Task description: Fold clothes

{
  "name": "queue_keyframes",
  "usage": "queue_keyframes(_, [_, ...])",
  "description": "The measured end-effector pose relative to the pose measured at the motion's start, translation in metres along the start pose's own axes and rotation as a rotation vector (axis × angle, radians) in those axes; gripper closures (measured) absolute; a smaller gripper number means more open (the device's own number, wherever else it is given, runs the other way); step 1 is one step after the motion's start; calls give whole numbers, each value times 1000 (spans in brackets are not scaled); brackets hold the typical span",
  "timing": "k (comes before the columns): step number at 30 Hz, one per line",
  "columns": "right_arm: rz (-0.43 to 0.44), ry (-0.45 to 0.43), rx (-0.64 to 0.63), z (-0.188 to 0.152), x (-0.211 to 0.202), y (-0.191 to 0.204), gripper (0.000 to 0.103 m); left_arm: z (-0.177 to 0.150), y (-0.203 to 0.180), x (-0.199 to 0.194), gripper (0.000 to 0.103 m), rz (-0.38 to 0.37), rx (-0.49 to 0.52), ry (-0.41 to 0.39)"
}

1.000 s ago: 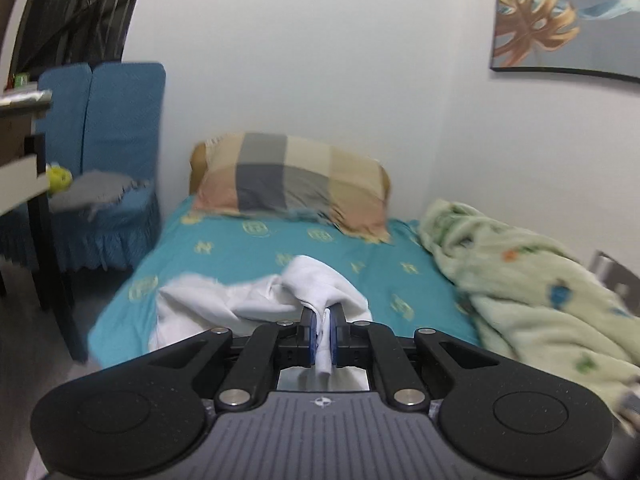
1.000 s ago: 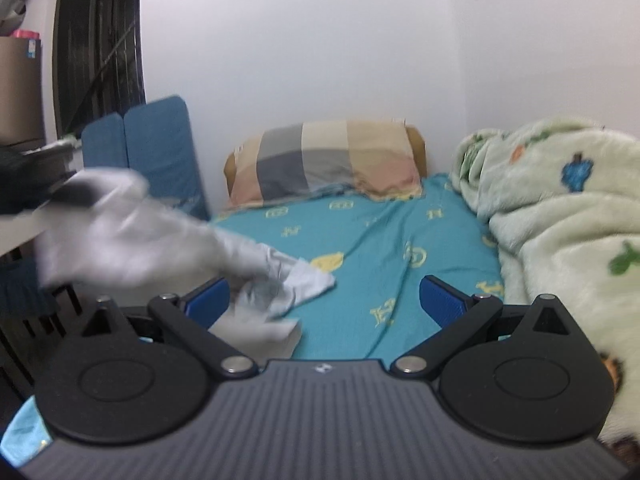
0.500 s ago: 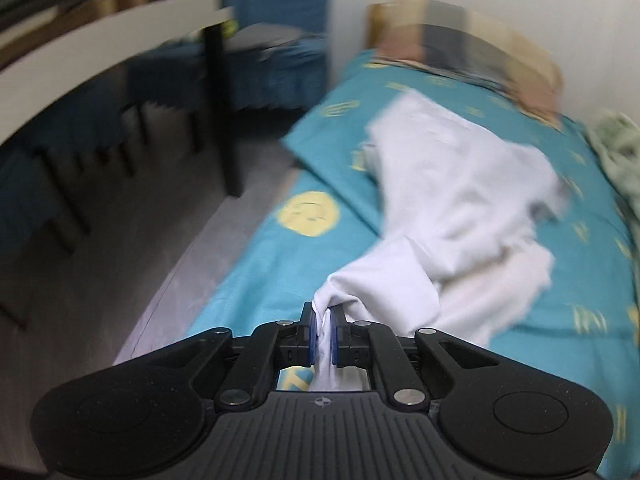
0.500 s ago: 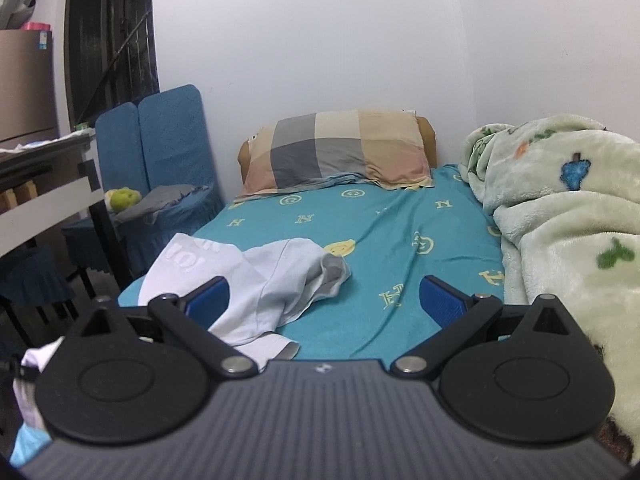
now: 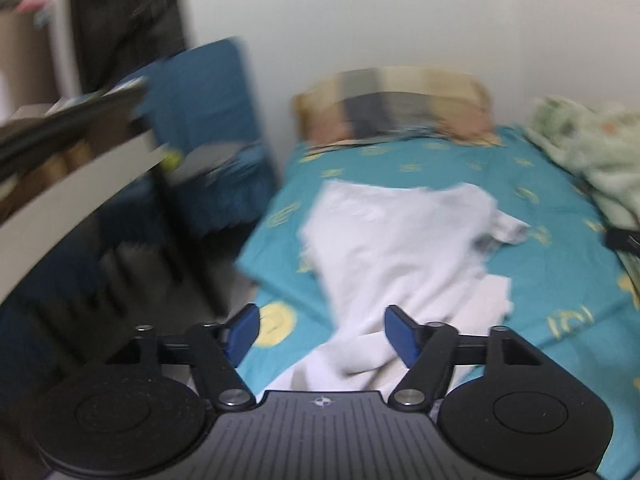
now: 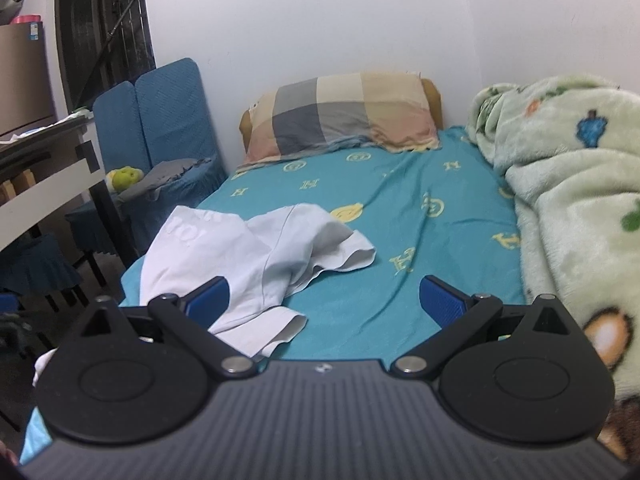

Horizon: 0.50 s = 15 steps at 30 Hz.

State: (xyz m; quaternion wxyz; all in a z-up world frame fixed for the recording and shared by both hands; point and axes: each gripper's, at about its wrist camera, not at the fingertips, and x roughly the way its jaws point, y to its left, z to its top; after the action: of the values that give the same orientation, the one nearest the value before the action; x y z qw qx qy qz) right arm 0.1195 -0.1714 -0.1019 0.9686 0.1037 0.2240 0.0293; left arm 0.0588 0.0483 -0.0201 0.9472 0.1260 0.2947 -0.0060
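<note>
Both grippers, left (image 5: 320, 330) and right (image 6: 325, 300), gape empty over the crumpled white cotton shirt (image 6: 248, 256) at the teal bedsheet's (image 6: 400, 216) near-left corner; spread it flat first.

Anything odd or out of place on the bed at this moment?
The white garment lies crumpled, not flat: bunched folds, one part flipped over, its near end hanging off the corner of the teal sheet. Both the left tool and right tool are open, holding nothing. The left view is motion-blurred.
</note>
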Motion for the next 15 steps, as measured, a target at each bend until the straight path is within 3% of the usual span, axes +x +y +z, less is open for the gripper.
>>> queue_keyframes(4, [3,27,23,-1,10,-2,0,3,-42,43,31,-64,160,51])
queue_keyframes(7, [16,39,45,-2,15,-4,0,-3,-65,84,38,-76,253,96])
queue_keyframes(9, [21,39,54,-2,20,-5,0,-6,-70,110,50,-86,250,140])
queue_keyframes(13, [30,41,52,-5,33,-3,0,-12,-64,134,98,-125,176,159])
queue_keyframes(15, [34,41,37,-8,38,0,0,-5,-55,119,99,-144,127,83])
